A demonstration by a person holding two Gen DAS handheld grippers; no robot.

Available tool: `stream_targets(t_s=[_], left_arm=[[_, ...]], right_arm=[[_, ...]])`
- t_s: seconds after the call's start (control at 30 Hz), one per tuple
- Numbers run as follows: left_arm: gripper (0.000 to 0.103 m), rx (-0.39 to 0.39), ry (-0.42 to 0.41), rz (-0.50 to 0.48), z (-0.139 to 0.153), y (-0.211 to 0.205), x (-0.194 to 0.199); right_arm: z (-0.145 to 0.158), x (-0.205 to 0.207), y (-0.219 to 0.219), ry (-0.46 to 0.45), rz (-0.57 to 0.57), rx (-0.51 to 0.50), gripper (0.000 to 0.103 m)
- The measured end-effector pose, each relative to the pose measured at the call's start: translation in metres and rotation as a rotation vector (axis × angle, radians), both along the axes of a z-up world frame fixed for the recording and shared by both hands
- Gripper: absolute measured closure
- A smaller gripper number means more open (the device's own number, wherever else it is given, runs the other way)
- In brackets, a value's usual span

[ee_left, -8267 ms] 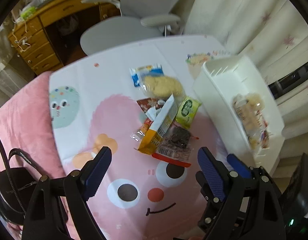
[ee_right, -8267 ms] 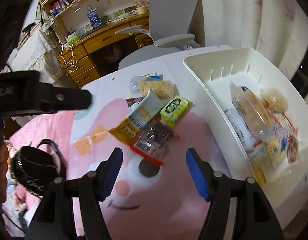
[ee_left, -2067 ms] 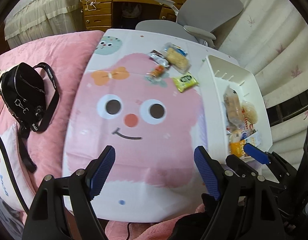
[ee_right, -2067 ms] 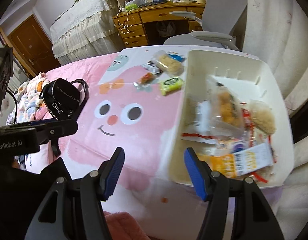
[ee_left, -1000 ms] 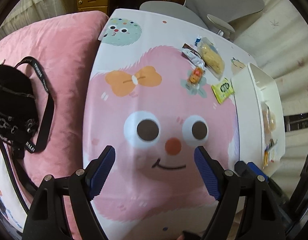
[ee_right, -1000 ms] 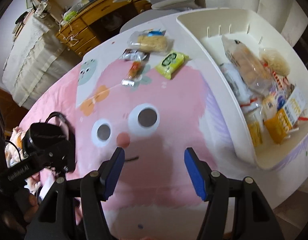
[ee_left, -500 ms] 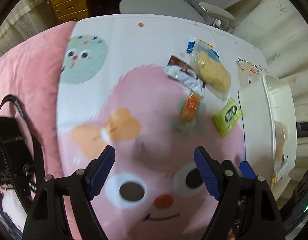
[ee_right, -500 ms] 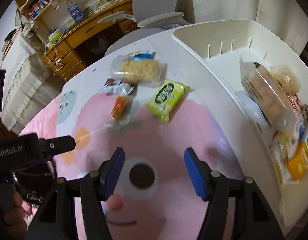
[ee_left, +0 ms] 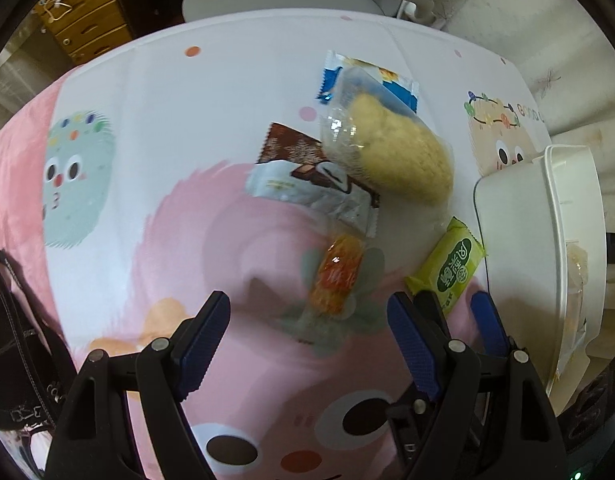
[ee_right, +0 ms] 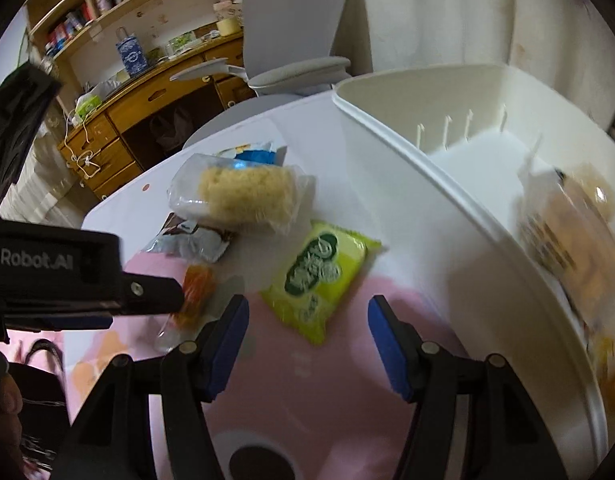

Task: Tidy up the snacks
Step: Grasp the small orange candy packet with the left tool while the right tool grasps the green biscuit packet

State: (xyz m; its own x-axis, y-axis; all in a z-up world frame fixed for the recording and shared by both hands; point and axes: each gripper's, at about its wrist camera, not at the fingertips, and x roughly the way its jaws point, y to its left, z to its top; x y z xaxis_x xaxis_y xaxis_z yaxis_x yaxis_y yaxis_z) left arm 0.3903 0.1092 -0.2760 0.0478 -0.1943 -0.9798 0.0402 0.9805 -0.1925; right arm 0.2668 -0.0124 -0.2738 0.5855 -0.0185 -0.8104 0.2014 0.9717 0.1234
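Four snacks lie on the cartoon tablecloth: a clear-wrapped yellow cake [ee_left: 391, 148] [ee_right: 243, 196], a brown and grey wrapper [ee_left: 311, 184] [ee_right: 191, 240], a small orange packet [ee_left: 337, 276] [ee_right: 195, 288] and a green packet [ee_left: 453, 264] [ee_right: 319, 276]. My left gripper [ee_left: 307, 344] hangs open just short of the orange packet, nothing between its fingers. My right gripper [ee_right: 305, 344] stands open just short of the green packet. A white bin [ee_left: 547, 248] [ee_right: 447, 184] on the right holds several snacks.
A grey office chair [ee_right: 299, 40] and a wooden desk [ee_right: 147, 92] stand beyond the table's far edge. A black bag [ee_left: 11, 344] lies on the pink bedding at the left. The left gripper's body [ee_right: 67, 280] crosses the right wrist view.
Both grippers have come closer and lower toward the snack pile, so the packets loom larger. Their jaws have kept the same width.
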Motion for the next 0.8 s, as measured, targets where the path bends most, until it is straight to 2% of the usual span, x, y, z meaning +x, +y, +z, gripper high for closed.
stream_targets(t_s=[0.13,0.3,0.37,0.53,0.6,0.67,0.8], left_arm=[[0.023,0.000,0.015,-0.006,-0.008,-0.005,0.007],[0.028,-0.016,0.052,-0.002,-0.020,-0.006,0.014],[0.033,-0.015,0.058,-0.007,-0.023,-0.006,0.015],[0.037,-0.005,0.047,-0.032,-0.021,-0.007,0.014],[0.042,0.009,0.032,-0.047,-0.021,-0.011,0.014],[0.061,0.020,0.019,-0.062,-0.022,-0.020,0.016],[0.074,-0.001,0.015,-0.054,-0.022,-0.021,0.015]], right_arm=[[-0.004,0.008,0.003,-0.015,0.020,-0.035,0.041],[-0.010,0.016,0.004,-0.017,0.051,-0.087,0.041],[-0.012,0.018,0.005,-0.013,0.064,-0.100,0.041],[-0.017,0.022,0.008,-0.012,0.101,-0.124,0.041],[-0.018,0.020,0.010,-0.014,0.117,-0.141,0.041],[-0.018,0.019,0.010,-0.019,0.125,-0.144,0.041],[-0.017,0.018,0.009,-0.019,0.128,-0.146,0.046]])
